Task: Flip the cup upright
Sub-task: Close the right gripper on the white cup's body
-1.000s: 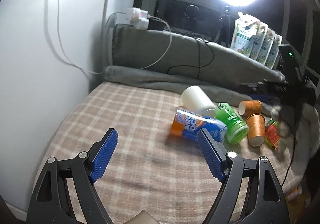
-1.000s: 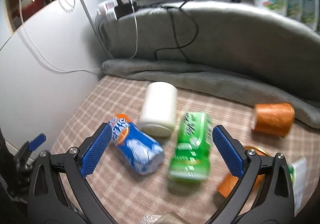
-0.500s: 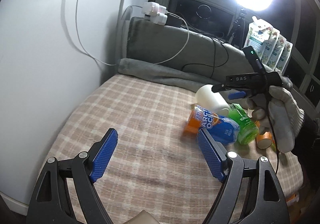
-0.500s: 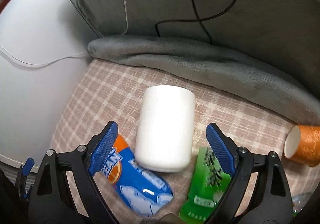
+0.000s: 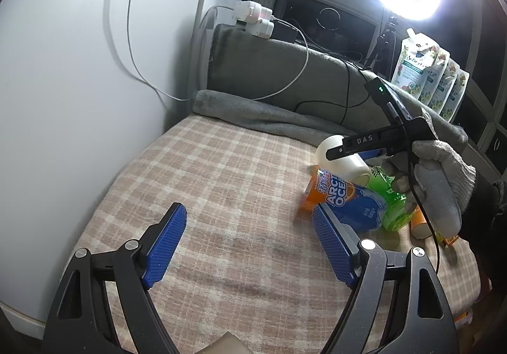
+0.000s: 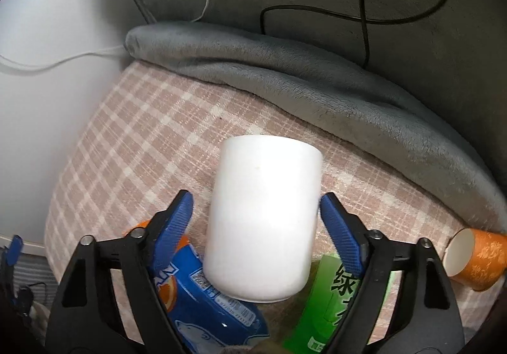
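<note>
white cup (image 6: 264, 221) lying on its side on plaid bed cover (image 6: 152, 132), between blue can (image 6: 202, 297) and green can (image 6: 332, 300), right tool (image 6: 255, 211) released, pads flanking cup, right pad at its wall, left tool (image 5: 248, 241) released over bare cover

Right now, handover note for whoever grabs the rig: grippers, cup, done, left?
Left gripper: open, holds nothing, hovers over the plaid blanket.
Right gripper: open, its fingers straddle the white cup; the right pad looks at or near the wall, a gap shows on the left.
Cup: on its side between the blue-orange can and the green can, mouth toward the right gripper.
Done: approach and alignment.
Left: close, lift, turn upright, set down.
</note>
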A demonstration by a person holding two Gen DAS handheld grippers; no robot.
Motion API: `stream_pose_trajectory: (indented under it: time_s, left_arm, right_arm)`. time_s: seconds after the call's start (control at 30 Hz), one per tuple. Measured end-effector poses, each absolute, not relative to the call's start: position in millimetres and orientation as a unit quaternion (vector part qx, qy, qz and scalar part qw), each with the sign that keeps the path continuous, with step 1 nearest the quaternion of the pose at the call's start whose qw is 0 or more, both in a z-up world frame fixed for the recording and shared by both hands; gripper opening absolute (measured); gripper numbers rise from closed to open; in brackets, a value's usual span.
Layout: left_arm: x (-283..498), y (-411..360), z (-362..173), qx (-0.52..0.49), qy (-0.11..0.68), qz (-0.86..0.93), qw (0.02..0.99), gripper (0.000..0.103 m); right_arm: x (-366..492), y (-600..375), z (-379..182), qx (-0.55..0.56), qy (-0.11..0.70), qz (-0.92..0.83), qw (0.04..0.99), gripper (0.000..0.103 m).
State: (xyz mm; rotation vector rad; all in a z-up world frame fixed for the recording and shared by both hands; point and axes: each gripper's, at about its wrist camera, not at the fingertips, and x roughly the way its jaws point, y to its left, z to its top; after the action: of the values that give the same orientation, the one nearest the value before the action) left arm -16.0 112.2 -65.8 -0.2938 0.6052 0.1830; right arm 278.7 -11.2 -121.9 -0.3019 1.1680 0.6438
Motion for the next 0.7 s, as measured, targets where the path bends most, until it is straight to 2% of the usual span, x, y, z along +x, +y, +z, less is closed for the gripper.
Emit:
stream_pose_trajectory:
  time_s: [0.43, 0.7]
  left_arm:
    - [-18, 111, -63, -0.14, 0.292, 0.089, 0.942, 0.082]
    - [-19, 106, -60, -0.136, 0.29, 0.089, 0.943, 0.082]
  right_arm:
    - [277, -10, -127, -0.154, 0.533, 0.295, 0.778, 0.077]
    - [268, -20, -99, -0.156, 0.49, 0.3, 0.804, 0.077]
